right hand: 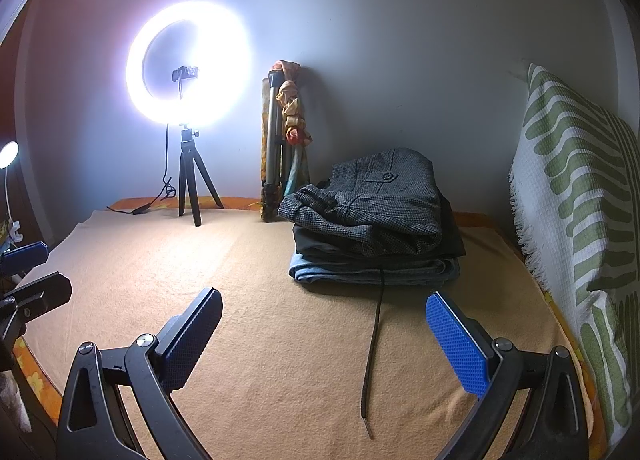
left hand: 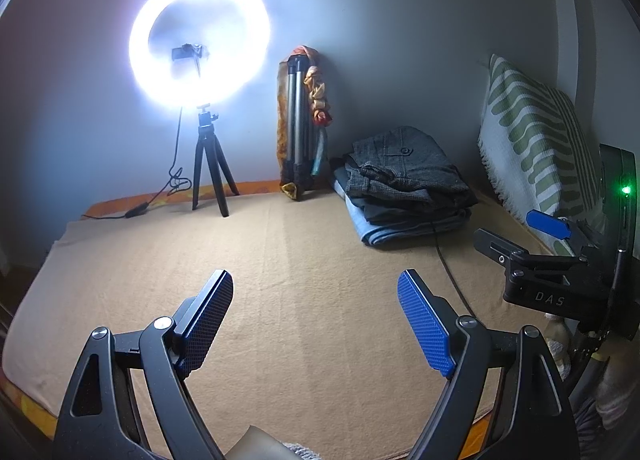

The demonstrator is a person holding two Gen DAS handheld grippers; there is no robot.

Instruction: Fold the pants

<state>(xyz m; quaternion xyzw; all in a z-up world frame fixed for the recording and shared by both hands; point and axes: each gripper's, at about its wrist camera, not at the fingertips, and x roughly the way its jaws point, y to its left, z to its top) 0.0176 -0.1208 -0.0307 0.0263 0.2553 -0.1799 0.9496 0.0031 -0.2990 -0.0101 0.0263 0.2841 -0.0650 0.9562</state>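
Observation:
A stack of folded pants [left hand: 406, 183] lies at the back right of the tan blanket [left hand: 280, 280], with grey tweed pants [right hand: 372, 203] on top and blue denim [right hand: 372, 270] at the bottom. A dark drawstring [right hand: 374, 336] trails from the stack toward me. My left gripper [left hand: 316, 320] is open and empty above the bare blanket. My right gripper [right hand: 324, 336] is open and empty, just short of the stack, with the drawstring between its fingers. The right gripper also shows in the left wrist view [left hand: 516, 244].
A lit ring light on a small tripod [left hand: 206, 163] stands at the back left, its cable on the blanket. A folded tripod with a cloth [left hand: 300, 123] leans against the wall. A green-patterned cushion [right hand: 576, 219] lines the right side.

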